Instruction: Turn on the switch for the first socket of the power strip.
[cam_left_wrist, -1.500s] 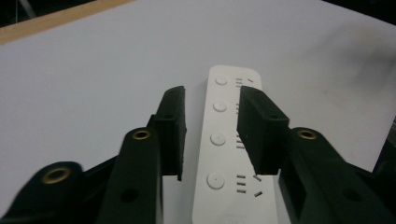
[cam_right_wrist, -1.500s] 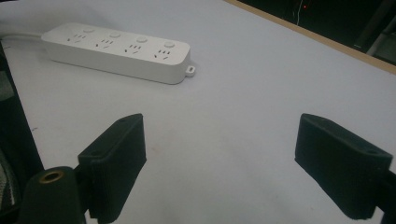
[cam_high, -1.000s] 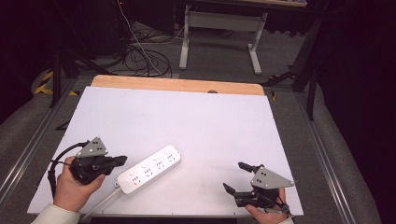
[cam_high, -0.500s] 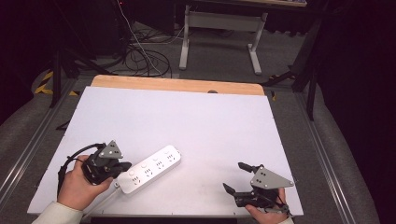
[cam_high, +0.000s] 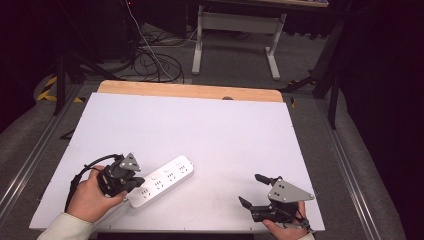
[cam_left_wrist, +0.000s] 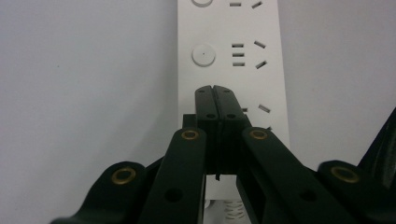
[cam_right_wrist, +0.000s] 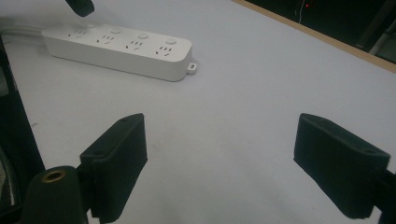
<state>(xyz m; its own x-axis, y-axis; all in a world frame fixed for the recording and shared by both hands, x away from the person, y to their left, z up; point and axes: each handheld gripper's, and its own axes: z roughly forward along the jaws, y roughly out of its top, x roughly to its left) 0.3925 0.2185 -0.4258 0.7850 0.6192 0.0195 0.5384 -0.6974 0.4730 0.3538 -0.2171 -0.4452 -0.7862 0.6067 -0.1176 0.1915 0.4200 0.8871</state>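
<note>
White 4-outlet power strip (cam_high: 161, 180), near table's (cam_high: 200, 125) front edge: left gripper (cam_left_wrist: 215, 95), jaws pressed together, hovers over its cord-end switch button—press straight down; right gripper (cam_high: 257, 189), jaws apart, idle well right.

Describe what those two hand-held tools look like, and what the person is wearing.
Each tool, left and right, is black with two blocky jaws, brass-coloured rivets and a grey three-cornered plate on top. A black cable loops from the left one. The left sleeve is cream.

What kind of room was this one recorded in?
Probably a lab or workshop: a white-topped table set up for recording, loose cables on the grey carpet, a bare desk frame behind, dark surroundings.
</note>
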